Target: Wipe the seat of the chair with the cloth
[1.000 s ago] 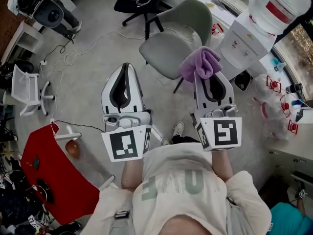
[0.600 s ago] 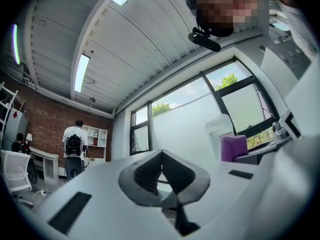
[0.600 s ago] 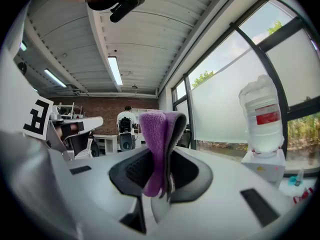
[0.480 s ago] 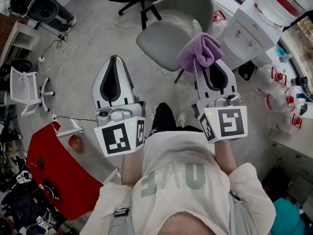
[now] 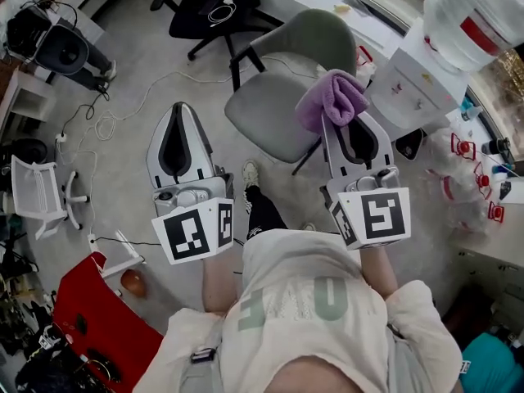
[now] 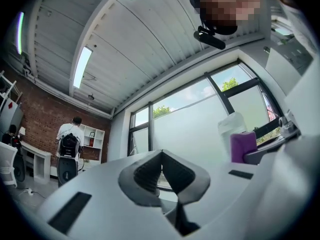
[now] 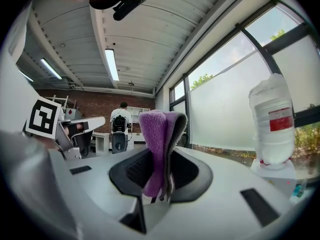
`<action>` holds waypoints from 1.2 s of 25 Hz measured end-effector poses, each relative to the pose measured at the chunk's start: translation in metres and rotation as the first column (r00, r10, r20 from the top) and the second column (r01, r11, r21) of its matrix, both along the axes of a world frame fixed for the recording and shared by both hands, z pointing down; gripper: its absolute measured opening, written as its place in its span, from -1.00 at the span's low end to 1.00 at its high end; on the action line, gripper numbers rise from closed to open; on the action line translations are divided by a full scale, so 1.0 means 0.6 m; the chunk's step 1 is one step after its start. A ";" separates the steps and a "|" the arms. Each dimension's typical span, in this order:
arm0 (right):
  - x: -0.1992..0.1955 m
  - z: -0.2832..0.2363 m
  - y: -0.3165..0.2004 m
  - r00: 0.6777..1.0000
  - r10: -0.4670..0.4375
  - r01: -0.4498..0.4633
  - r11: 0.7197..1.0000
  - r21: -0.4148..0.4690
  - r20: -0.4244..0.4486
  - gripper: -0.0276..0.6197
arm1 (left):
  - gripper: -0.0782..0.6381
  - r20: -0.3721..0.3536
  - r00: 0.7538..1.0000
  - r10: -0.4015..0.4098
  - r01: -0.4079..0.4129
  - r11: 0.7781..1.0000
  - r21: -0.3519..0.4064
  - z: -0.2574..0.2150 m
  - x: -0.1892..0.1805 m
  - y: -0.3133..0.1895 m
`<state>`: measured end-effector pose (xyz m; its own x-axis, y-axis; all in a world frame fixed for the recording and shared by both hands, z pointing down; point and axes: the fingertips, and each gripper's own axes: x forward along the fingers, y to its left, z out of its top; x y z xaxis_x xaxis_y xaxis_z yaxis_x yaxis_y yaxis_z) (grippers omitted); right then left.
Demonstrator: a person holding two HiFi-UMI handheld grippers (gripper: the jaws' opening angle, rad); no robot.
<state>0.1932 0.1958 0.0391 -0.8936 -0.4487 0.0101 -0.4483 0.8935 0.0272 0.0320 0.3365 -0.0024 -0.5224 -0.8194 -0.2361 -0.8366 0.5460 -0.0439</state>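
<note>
A grey-green chair (image 5: 278,97) stands on the floor ahead of me, its seat bare. My right gripper (image 5: 340,115) is held over the seat's right edge, shut on a folded purple cloth (image 5: 330,98). In the right gripper view the purple cloth (image 7: 159,144) stands pinched between the jaws of the right gripper (image 7: 161,179). My left gripper (image 5: 180,121) is held out to the left of the chair, shut with nothing in it. The left gripper (image 6: 161,169) shows its jaw tips touching in its own view, and the cloth (image 6: 243,146) appears at the right.
A water dispenser (image 5: 417,64) with a large bottle (image 5: 475,15) stands right of the chair. A black office chair (image 5: 214,6) is behind it. Cables (image 5: 106,121) lie on the floor at left, beside a white rack (image 5: 37,195) and a red board (image 5: 98,326).
The view has shifted so the chair sits nearer and lower in the frame. Both grippers kept their hold and pose; my foot now shows between them.
</note>
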 end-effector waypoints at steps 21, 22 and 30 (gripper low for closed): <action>-0.387 0.005 -0.211 0.962 0.266 -0.269 0.960 -0.072 -0.054 -0.64 | -0.75 0.031 0.954 0.297 -0.297 0.955 -0.010 -0.022 -0.430 -0.245; -0.385 0.011 -0.217 0.958 0.281 -0.285 0.955 -0.078 -0.063 -0.64 | -0.75 0.024 0.952 0.304 -0.304 0.953 -0.011 -0.017 -0.436 -0.256; -0.358 0.036 -0.264 0.929 0.362 -0.368 0.925 -0.097 -0.075 -0.64 | -0.75 0.001 0.915 0.403 -0.403 0.915 -0.029 0.007 -0.421 -0.349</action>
<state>-0.0218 0.0375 0.0606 -0.6647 -0.7374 0.1201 -0.7446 0.6670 -0.0258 -0.2206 0.1271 0.0019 -0.1453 -0.9663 -0.2126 -0.9850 0.1614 -0.0606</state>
